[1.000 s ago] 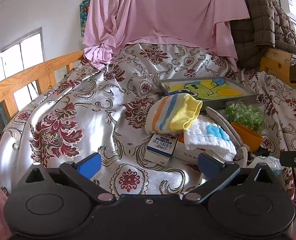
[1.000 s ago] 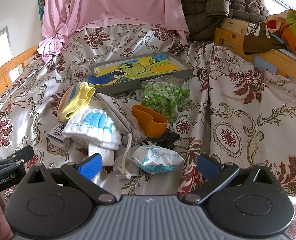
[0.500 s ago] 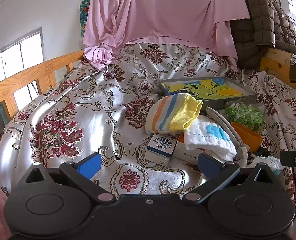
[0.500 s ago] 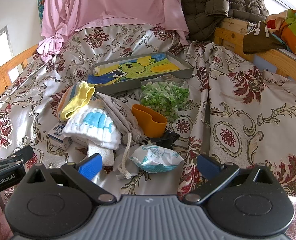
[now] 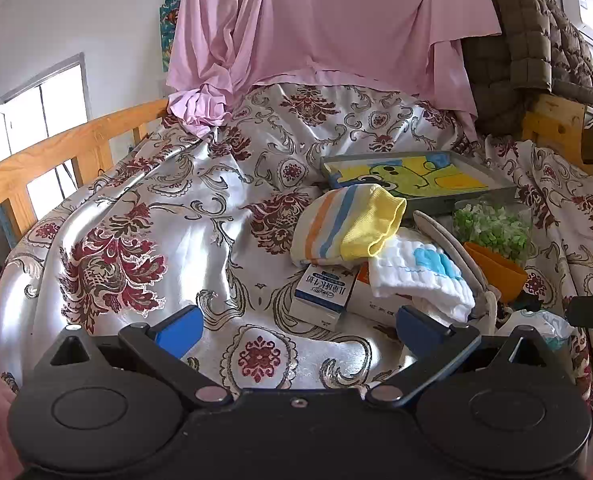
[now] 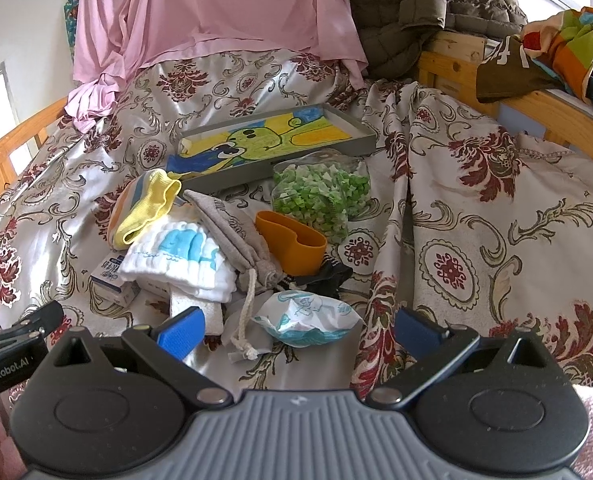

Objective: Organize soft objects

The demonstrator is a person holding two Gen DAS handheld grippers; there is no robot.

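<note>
— Anything shifted since a second ago?
— Nothing; both tongs hover as before. The left gripper [image 5: 298, 328] gapes wide, empty, over bare bedspread [image 5: 144, 216]. The right gripper [image 6: 298, 330] is spread too, holding nothing.
— And the soft things?
— One striped sock [image 5: 348, 230] and one white cloth [image 5: 420, 276] lie ahead, right of the left tongs; one wrapped diaper [image 6: 306, 318] sits between the right fingers, untouched. One grey pouch [image 6: 232, 232], one tray [image 6: 272, 144].
</note>
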